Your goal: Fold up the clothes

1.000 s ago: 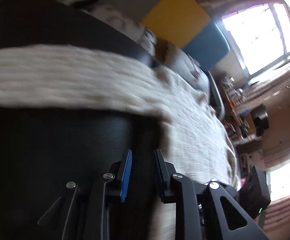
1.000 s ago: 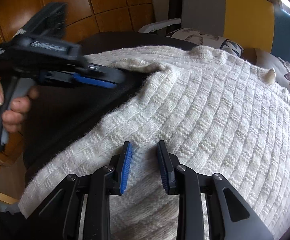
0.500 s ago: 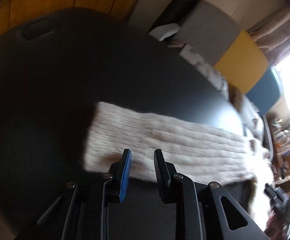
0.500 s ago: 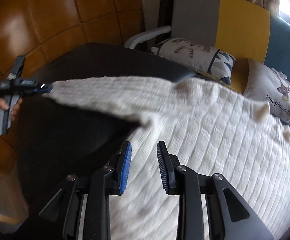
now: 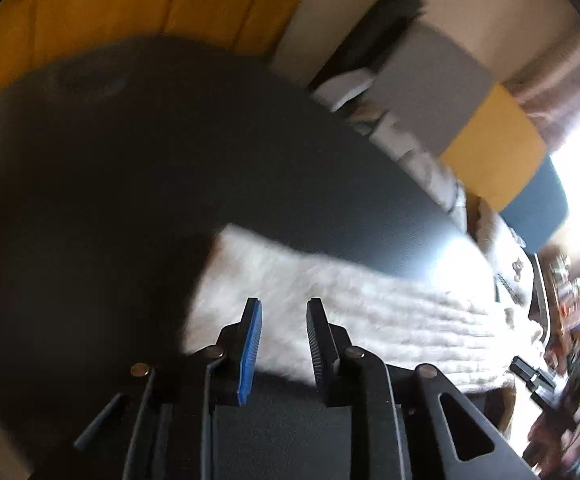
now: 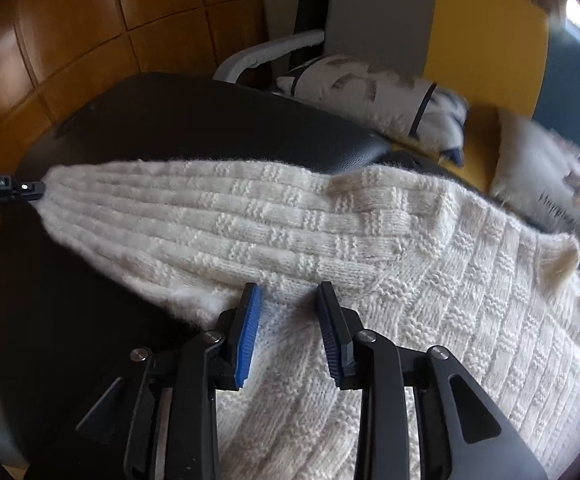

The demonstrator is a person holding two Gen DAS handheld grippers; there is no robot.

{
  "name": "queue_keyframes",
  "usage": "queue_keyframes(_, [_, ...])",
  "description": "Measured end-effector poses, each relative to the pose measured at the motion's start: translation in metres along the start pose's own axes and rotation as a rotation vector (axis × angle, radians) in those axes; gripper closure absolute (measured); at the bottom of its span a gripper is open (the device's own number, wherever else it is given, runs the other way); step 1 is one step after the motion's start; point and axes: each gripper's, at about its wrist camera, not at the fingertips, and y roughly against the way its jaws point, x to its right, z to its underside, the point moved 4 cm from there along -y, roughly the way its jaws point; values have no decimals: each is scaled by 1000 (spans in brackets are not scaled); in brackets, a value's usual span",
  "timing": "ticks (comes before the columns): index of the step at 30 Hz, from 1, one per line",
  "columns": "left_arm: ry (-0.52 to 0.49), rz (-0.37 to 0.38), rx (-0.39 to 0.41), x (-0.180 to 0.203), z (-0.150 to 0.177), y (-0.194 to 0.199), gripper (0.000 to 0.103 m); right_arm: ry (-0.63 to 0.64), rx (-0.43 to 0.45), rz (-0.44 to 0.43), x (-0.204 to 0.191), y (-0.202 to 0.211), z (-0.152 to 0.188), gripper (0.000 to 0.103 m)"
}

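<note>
Cream knit sweater (image 6: 369,240) spread flat on black surface (image 6: 194,120); one sleeve (image 5: 329,300) extended sideways across surface. Left gripper (image 5: 282,316) above sleeve cuff, jaws parted, nothing grasped. Right gripper (image 6: 288,300) over junction of sleeve and sweater body, jaws opening, knit below gap, pads not pressing. Patterned cushions (image 6: 373,92) beyond far edge of surface.

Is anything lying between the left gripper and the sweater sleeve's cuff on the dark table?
Nothing visible does. The left gripper sits directly over the cuff end of the sweater sleeve, its jaws parted with only knit showing between them. Around the cuff there is just bare dark table.
</note>
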Motion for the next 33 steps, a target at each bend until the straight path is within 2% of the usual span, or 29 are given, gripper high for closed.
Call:
queue_keyframes(4, [-111,32,49,36,-6,4,79,-32,78,-3,29,19,-24,70])
queue_keyframes(7, [-148,5,15,49,-5,-16,79,-9,71,30,40,12,-41,70])
queue_keyframes(10, [-140,-91,3,27,0,-24,79,16,20,70,47,-14,-51,70])
queue_keyframes(11, [-109,-108,-3,16,2,-27,79,23,-5,93,49,-24,-50,70])
queue_keyframes(13, [-60,-91,14,0,6,-28,81,23,-57,165,54,-45,-45,70])
queue_keyframes(16, [-42,-76,40,-10,13,-24,82,-32,21,201,56,-48,-43,70])
queue_keyframes(20, [-31,-103,35,-8,18,-20,82,-50,39,244,52,-47,-43,70])
queue_keyframes(22, [-27,-122,33,-4,15,-14,81,-49,22,240,50,-45,-46,69])
queue_keyframes(24, [-63,-144,66,1,12,-4,80,-79,14,195,50,-35,-52,69])
queue_keyframes(27, [-112,-175,109,6,9,10,79,-60,78,130,41,-22,-65,69])
queue_keyframes(29, [-91,-200,80,-9,12,9,79,-12,72,94,29,-25,-68,69])
queue_keyframes(31, [-50,-213,27,-27,18,-1,79,43,14,103,17,-41,-65,69])
queue_keyframes(32, [-30,-183,41,-32,20,1,79,64,-33,120,13,-53,-61,69])
queue_keyframes(33, [-7,-162,38,-37,21,4,79,87,-24,149,10,-57,-59,69])
